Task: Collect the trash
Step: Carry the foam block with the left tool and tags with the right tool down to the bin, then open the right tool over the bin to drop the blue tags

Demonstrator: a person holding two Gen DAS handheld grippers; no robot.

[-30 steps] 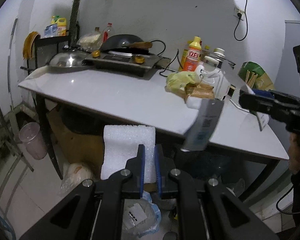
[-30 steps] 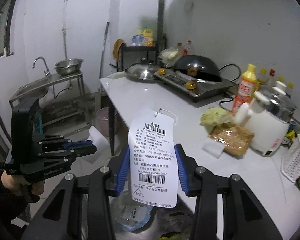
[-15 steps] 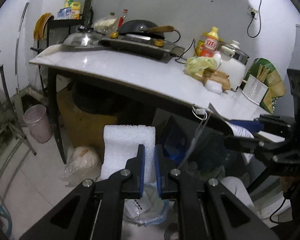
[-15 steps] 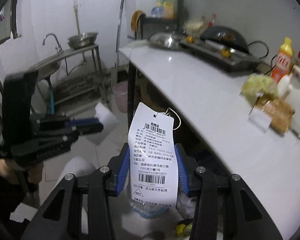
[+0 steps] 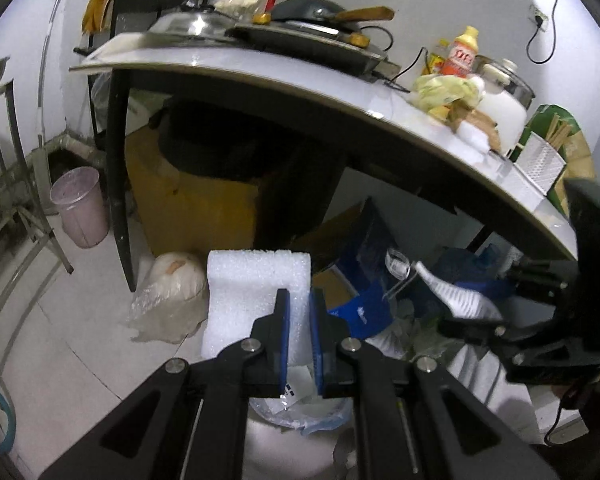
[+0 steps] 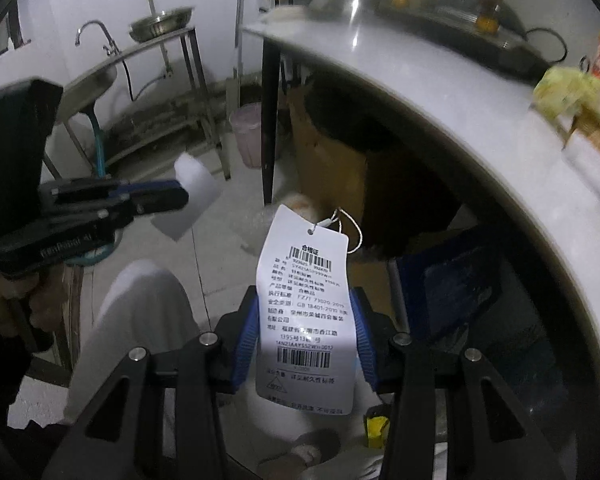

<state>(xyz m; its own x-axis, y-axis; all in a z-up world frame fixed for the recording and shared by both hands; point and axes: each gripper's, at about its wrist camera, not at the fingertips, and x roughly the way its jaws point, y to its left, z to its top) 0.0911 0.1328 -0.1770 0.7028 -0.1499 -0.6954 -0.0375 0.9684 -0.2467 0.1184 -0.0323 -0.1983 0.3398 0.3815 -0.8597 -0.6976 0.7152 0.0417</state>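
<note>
White foam block (image 5: 256, 296) was clamped between the nearly closed jaws of the left hand-held gripper (image 5: 299, 336), gripped at its lower right edge and standing upright. The right hand-held gripper (image 6: 304, 332) was clamped on a printed paper hang tag (image 6: 306, 320), pinched by its two side edges with its string loop at the top. Both items were therefore secured and off the surface (image 5: 340, 92). Below the left hand-held gripper lay a clear plastic bag (image 5: 300, 408) holding paper scraps, judged to be the collection point, though its opening was largely hidden. Neither item had been released. On the surface, a yellow-green wrapper (image 5: 444, 92), a brown packet (image 5: 476, 120) and a small white foam piece (image 5: 474, 138) remained uncollected beside the rice cooker (image 5: 504, 100). Task judged partly complete: two pieces in hand, deposit outstanding, further pieces left.
</note>
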